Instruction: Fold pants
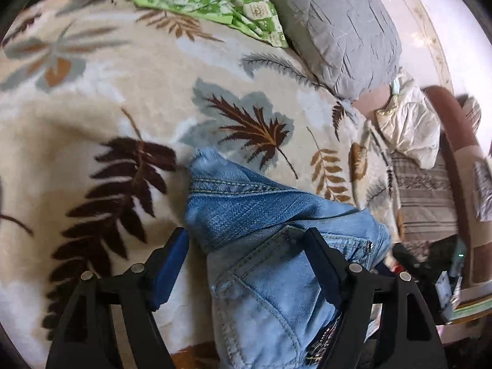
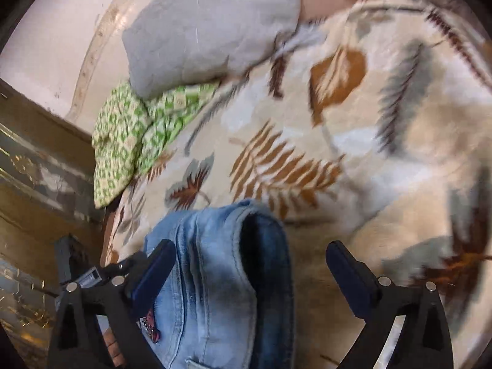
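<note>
My left gripper (image 1: 247,247) stood partly open, its 2 jaws straddling the blue jeans (image 1: 276,240) without visibly pinching them. The jeans lay bunched on the leaf-patterned blanket (image 1: 92,107). My right gripper (image 2: 250,261) gaped wide over the denim, gripping nothing.

Both fisheye views are brightly and softly lit, with no hard shadows on the leaf-print blanket (image 1: 101,98). The pale wall (image 1: 436,6) at the upper right of the left wrist view is washed out toward white. Straight lines bow strongly at the rims, and black corners frame each round picture. The left wrist view is fairly sharp on the jeans (image 1: 276,215), with stitching readable. The right wrist view is smeared by motion: the blanket's leaves on the right side streak, and the grey pillow (image 2: 209,27) looks soft. A dim shade lies under the jeans' fold there.
</note>
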